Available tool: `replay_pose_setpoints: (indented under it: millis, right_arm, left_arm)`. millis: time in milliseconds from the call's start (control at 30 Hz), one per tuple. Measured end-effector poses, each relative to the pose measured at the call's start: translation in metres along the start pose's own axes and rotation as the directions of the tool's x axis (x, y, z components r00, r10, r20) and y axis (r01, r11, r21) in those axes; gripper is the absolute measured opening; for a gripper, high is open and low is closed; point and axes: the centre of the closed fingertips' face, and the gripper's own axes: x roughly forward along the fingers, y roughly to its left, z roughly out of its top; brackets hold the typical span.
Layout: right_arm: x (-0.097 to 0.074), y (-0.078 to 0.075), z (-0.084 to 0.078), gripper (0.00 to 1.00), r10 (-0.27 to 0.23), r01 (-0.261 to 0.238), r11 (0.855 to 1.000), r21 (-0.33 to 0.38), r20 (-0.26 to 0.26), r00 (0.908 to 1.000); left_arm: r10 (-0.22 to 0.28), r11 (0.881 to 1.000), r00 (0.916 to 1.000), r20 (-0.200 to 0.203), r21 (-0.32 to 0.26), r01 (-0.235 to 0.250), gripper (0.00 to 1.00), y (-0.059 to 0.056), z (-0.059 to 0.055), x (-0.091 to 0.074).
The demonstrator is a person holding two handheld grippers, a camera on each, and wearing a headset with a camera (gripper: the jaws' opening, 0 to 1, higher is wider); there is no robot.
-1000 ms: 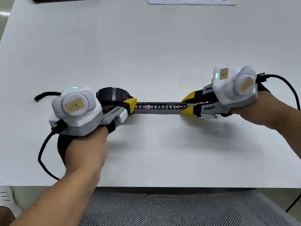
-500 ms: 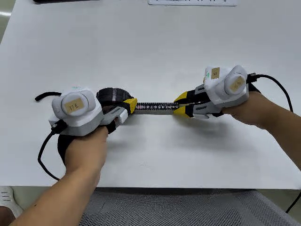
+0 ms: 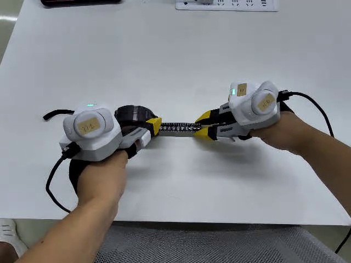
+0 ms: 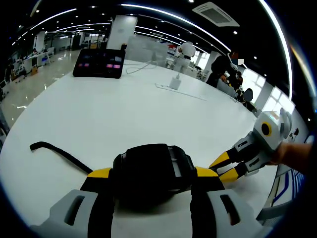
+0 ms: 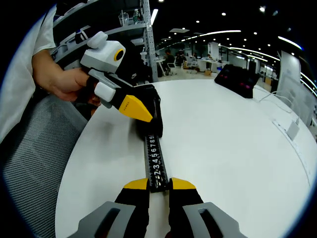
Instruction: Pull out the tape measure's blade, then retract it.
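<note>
Alignment matters: with your right hand-held gripper (image 3: 201, 125) clenched on the blade (image 3: 176, 127) and left hand-held gripper (image 3: 149, 131) clamping the tape measure (image 3: 131, 114), travel level, slowly.

Bright, even overhead light; soft shadows on table (image 3: 164, 55); fisheye edges warped

The right gripper (image 3: 203, 125), pinching the blade (image 3: 176, 127), moved closer to the tape measure case (image 3: 130, 115), so the blade showing between them became shorter than one second before.
</note>
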Motion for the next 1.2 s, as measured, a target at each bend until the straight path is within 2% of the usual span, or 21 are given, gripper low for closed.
replay_pose_setpoints:
  millis: [1200]
  right_arm:
    - [0.047,0.007,0.039,0.11,0.036,-0.035,0.999,-0.023,0.043,0.9985]
  left_arm:
    - [-0.011,1.0,0.9999,0.008,-0.019,0.012,0.58,0.0,0.0,0.0]
